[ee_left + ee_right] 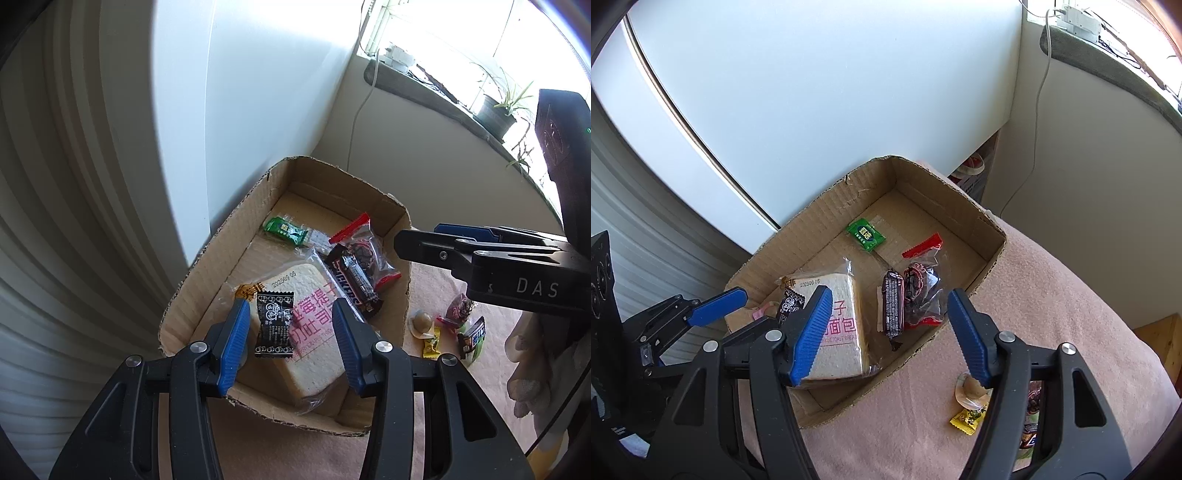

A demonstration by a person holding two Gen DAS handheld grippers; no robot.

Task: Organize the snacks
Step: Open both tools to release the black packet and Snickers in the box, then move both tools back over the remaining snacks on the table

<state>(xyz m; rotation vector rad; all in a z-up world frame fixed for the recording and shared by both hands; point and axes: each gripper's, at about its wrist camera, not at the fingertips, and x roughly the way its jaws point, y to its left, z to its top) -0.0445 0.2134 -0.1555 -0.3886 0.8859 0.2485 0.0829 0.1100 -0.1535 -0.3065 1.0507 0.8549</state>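
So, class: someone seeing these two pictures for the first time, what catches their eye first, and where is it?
The open brown cardboard box on the pink cloth, with the wrapped white toast slice at its near end beside a dark Snickers bar. The open left gripper hangs over the toast, where a small black sachet lies.
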